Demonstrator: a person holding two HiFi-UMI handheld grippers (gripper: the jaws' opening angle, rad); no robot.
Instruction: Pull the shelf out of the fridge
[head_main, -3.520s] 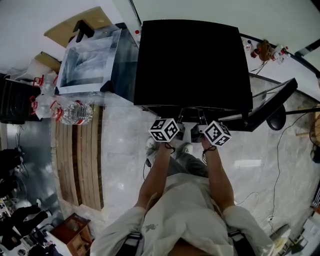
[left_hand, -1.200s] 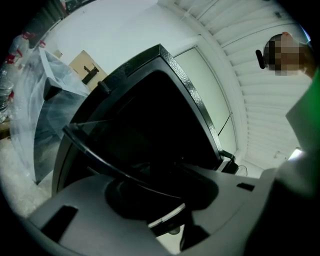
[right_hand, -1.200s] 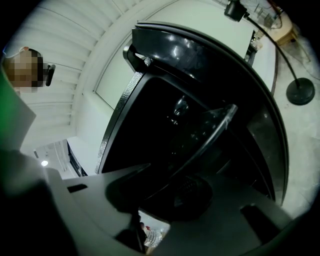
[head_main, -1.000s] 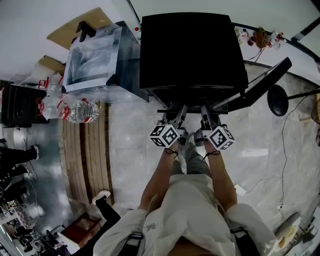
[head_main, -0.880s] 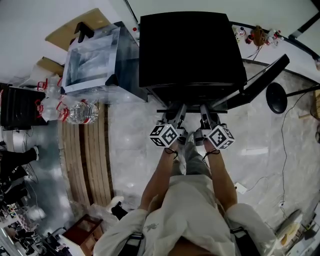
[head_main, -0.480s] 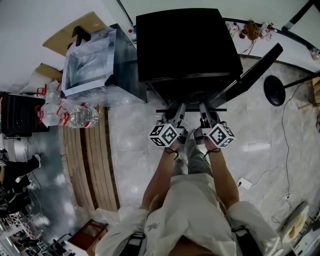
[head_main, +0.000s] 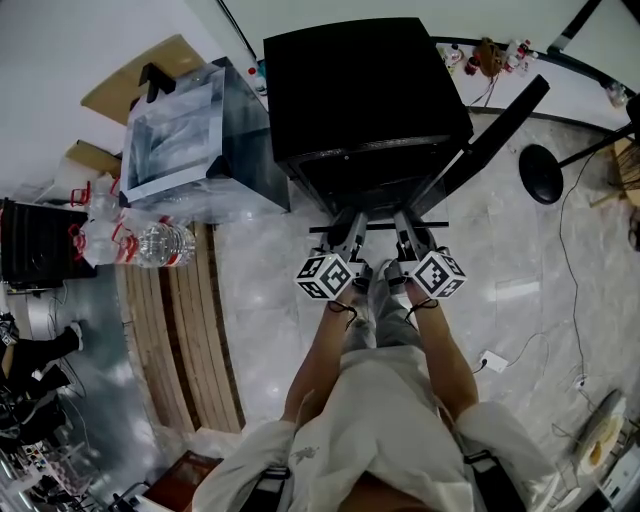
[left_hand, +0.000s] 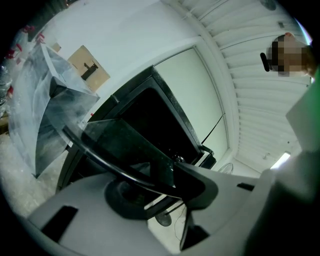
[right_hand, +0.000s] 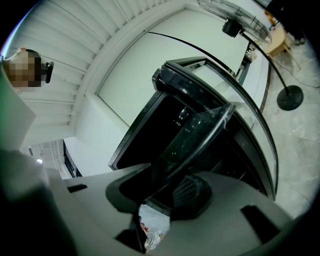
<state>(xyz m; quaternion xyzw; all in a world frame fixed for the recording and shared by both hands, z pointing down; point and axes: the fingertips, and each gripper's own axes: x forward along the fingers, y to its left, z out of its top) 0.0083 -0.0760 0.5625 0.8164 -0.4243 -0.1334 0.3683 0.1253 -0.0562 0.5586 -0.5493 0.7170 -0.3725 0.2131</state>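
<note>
The black fridge (head_main: 360, 90) stands ahead with its door (head_main: 495, 130) swung open to the right. A glass shelf with a dark rim (head_main: 378, 227) sticks partly out of the fridge's front. My left gripper (head_main: 350, 232) is shut on the shelf's front rim at the left. My right gripper (head_main: 404, 230) is shut on the same rim at the right. In the left gripper view the glass shelf (left_hand: 120, 145) runs between the left gripper (left_hand: 160, 182) pads. In the right gripper view the shelf (right_hand: 200, 132) is pinched by the right gripper (right_hand: 165, 187).
A clear plastic box (head_main: 185, 130) stands left of the fridge, with water bottles (head_main: 150, 240) beside it. Wooden slats (head_main: 185, 320) lie on the marble floor at the left. A round stand base (head_main: 545, 175) and cables sit at the right. A bystander's shoes (head_main: 40, 350) show at far left.
Both grippers have drawn back from the fridge front with the shelf held, so the shelf's front rim now stands farther out of the opening.
</note>
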